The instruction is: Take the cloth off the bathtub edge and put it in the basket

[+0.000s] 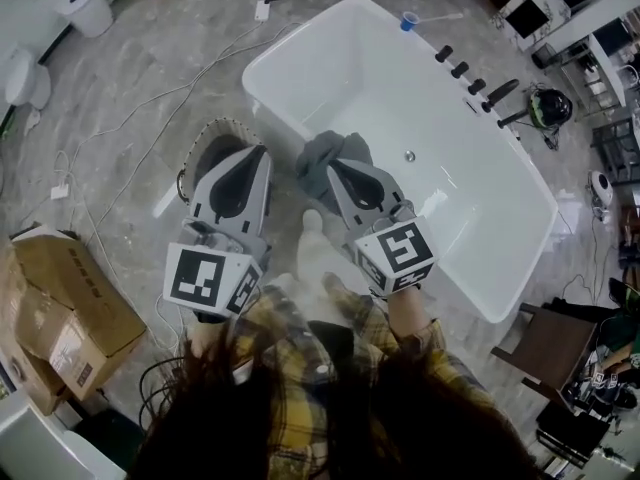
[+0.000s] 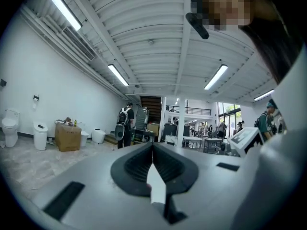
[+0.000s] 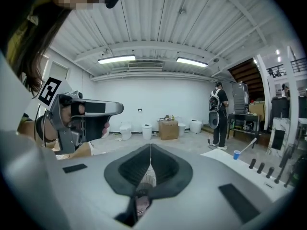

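Note:
A grey cloth (image 1: 318, 155) lies bunched on the near left corner of the white bathtub (image 1: 400, 118). My right gripper (image 1: 333, 165) hangs over the cloth with its jaws shut and nothing between them. To its left my left gripper (image 1: 253, 155) is also shut and empty, above a round basket (image 1: 212, 133) with a scalloped rim on the floor. In the right gripper view the jaws (image 3: 150, 150) are pressed together, and the left gripper (image 3: 81, 116) shows at the left. The left gripper view shows shut jaws (image 2: 152, 150) pointing level across the room.
A cardboard box (image 1: 60, 303) stands at the lower left and white cables (image 1: 150, 98) run over the floor. Black taps (image 1: 470, 78) and a blue cup (image 1: 408, 21) sit on the tub's far rim. A person with a backpack (image 3: 217, 111) stands far off.

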A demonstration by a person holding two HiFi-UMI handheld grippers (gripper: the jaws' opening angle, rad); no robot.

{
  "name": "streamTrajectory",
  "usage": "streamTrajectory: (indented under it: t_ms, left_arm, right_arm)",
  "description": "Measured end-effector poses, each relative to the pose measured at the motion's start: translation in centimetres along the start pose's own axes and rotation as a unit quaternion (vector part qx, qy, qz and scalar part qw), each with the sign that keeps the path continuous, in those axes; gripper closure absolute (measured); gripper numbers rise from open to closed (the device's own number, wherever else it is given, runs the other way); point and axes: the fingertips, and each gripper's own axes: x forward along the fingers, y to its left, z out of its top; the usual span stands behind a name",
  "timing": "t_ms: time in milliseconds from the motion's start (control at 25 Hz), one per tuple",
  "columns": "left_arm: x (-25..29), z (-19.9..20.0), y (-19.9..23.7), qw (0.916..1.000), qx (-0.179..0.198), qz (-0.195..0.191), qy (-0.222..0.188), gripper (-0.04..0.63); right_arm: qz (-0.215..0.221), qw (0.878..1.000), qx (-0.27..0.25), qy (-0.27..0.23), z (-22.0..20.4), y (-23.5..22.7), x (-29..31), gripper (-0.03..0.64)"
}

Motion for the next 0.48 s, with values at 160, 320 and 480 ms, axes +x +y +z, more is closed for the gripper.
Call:
streamTrajectory:
  t_ms: [160, 320, 480]
  left_arm:
    - [4.8, 1.3, 0.5, 0.9999, 0.012, -0.001, -0.004, 0.577]
    - [8.8, 1.9, -0.1, 0.9998, 0.018, -0.006, 0.0, 0.577]
    - [12.0, 1.4, -1.0, 0.9997, 0.019, -0.013, 0.004, 0.577]
  right_arm:
    - [0.003, 1.0, -0.003, -0.012, 1.9, -4.1, 2.2, 0.6]
    - [0.006, 1.0, -0.003, -0.018, 3.0, -7.9, 3.2, 0.6]
    - [0.011, 1.0, -0.004, -0.016, 2.8, -10.6, 3.9, 0.6]
